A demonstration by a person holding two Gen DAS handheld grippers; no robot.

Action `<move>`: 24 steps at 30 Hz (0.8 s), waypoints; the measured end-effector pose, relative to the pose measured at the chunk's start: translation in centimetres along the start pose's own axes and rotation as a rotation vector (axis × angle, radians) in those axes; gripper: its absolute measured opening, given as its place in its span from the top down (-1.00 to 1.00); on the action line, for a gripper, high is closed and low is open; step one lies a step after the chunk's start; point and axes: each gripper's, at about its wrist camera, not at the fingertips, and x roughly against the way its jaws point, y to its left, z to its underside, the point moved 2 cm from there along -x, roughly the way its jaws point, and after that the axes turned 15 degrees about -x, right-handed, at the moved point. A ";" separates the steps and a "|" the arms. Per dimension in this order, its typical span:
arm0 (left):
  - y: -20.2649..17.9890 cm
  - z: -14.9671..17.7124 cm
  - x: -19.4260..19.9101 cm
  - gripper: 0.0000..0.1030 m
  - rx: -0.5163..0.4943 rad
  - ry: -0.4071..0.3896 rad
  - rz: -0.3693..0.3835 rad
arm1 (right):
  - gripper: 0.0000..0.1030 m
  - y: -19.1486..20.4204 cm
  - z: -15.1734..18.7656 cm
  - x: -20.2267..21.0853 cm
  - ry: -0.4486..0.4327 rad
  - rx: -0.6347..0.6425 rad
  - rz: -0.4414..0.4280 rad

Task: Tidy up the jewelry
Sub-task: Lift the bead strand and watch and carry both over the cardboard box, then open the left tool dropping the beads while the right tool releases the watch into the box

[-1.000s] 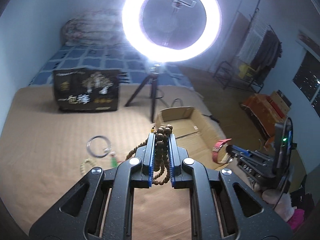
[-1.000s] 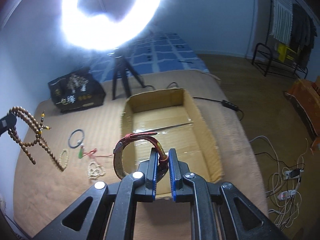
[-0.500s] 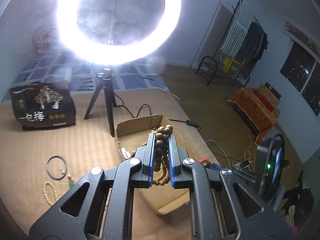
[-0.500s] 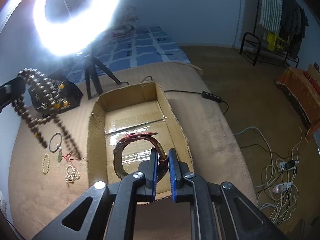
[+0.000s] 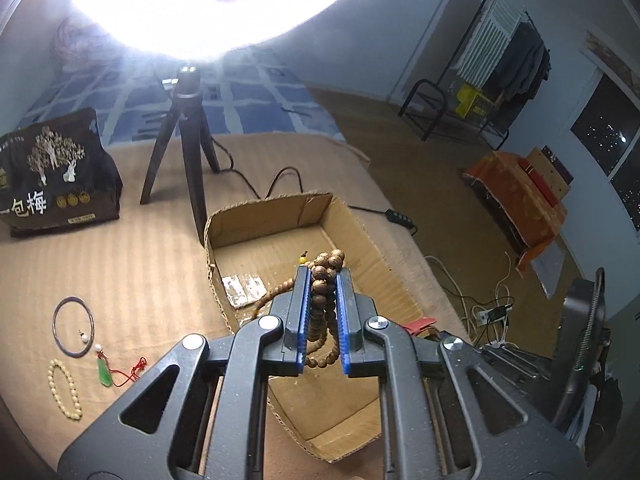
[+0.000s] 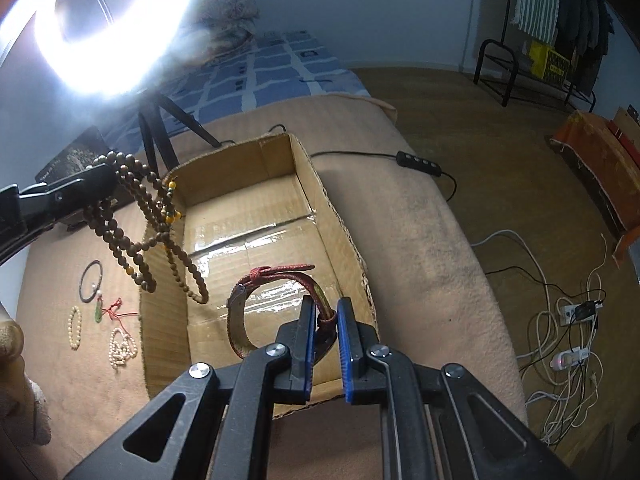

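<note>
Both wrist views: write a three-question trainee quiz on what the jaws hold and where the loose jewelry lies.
1. True or false: the left gripper is shut on the wooden beads.
2. What does the right gripper hold? A) bangle B) red strap C) pendant
3. Fill in: the bangle, jade pendant and pale bracelet lie on the blanket, outside the ____.

Key
1. True; strands hang from its jaws at the box edge.
2. B; the looped strap is held over the box.
3. Box.
</note>
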 end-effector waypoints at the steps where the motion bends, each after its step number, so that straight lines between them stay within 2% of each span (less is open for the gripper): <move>1: 0.2 0.1 -0.2 0.80 0.001 0.004 -0.004 | 0.84 -0.1 0.0 -0.1 0.004 -0.004 0.002; 6: 0.8 0.3 -0.9 0.80 0.007 0.029 0.003 | 0.82 0.0 0.1 -0.5 0.013 -0.004 -0.003; 9: 0.9 0.3 -0.8 0.80 -0.006 0.029 0.001 | 0.67 0.4 0.3 -0.5 0.016 0.002 -0.013; 10: 0.9 0.3 -0.8 0.79 -0.008 0.033 0.000 | 0.48 0.5 0.3 -0.4 0.010 0.006 -0.018; 12: 0.9 0.3 -0.8 0.56 -0.010 0.041 0.004 | 0.24 0.7 0.3 -0.1 -0.006 0.015 -0.021; 13: 0.9 0.4 -0.8 0.30 -0.009 0.042 0.002 | 0.05 0.8 0.3 0.2 -0.016 0.020 -0.019; 14: 0.9 0.4 -0.7 0.17 -0.008 0.041 0.000 | -0.06 0.9 0.2 0.3 -0.021 0.021 -0.020; 15: 0.9 0.4 -0.6 0.17 -0.009 0.037 -0.001 | -0.24 1.0 0.2 0.6 -0.034 0.021 -0.021; 16: 0.9 0.4 -0.4 0.17 -0.012 0.037 -0.001 | -0.32 1.0 0.2 0.8 -0.040 0.021 -0.021; 24: 2.2 1.0 1.1 0.17 0.007 0.027 -0.031 | -0.41 1.1 0.1 1.4 -0.061 0.017 -0.018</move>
